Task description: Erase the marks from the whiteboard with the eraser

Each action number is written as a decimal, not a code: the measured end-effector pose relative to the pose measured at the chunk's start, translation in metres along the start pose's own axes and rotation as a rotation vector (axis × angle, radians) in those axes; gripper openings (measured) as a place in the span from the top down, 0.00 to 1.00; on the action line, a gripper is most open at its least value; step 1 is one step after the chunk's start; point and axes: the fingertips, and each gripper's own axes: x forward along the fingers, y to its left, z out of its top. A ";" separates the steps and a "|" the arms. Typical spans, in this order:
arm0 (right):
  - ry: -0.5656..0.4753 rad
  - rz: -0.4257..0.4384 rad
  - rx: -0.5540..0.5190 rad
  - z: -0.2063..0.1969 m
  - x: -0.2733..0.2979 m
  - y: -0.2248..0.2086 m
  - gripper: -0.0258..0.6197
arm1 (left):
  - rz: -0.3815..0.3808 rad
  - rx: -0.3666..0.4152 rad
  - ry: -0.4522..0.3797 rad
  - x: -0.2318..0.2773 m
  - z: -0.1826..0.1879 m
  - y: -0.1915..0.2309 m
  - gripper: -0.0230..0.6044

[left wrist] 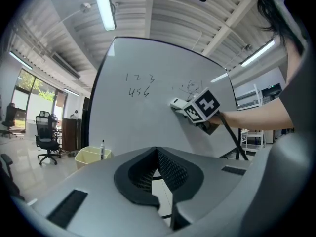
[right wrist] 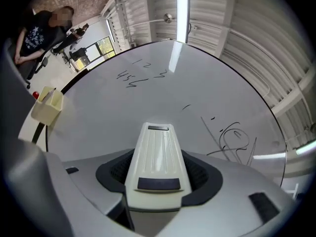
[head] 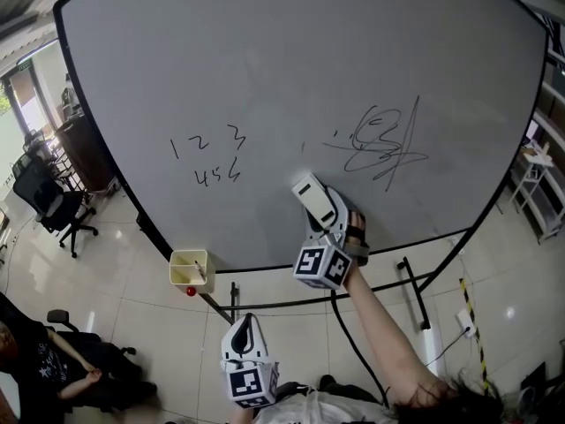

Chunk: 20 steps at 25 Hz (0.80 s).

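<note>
The whiteboard (head: 265, 78) carries the digits "123 456" (head: 210, 155) at its left and a black scribble (head: 381, 141) at its right. My right gripper (head: 311, 194) is shut on a cream eraser (head: 309, 191), held at the board below and left of the scribble. In the right gripper view the eraser (right wrist: 155, 154) sits between the jaws, with the scribble (right wrist: 237, 142) to its right and the digits (right wrist: 134, 75) far left. My left gripper (head: 244, 332) hangs low, away from the board, shut with nothing in it (left wrist: 157, 158).
A pale yellow bin (head: 190, 268) with a marker in it hangs at the board's lower left edge. Office chairs (head: 51, 201) stand at the left. A person in black (head: 40, 365) sits at the bottom left. The board's black stand legs (head: 415, 290) reach the tiled floor.
</note>
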 end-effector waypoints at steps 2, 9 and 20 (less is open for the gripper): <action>-0.033 -0.046 0.065 0.027 0.008 -0.039 0.52 | 0.027 -0.007 -0.005 0.000 0.000 0.009 0.98; -0.115 -0.102 0.269 0.084 0.019 -0.106 0.52 | 0.007 -0.022 0.008 0.002 -0.001 -0.001 0.98; -0.071 -0.081 0.195 0.046 0.016 -0.110 0.52 | 0.074 -0.039 0.008 -0.002 0.003 0.015 0.98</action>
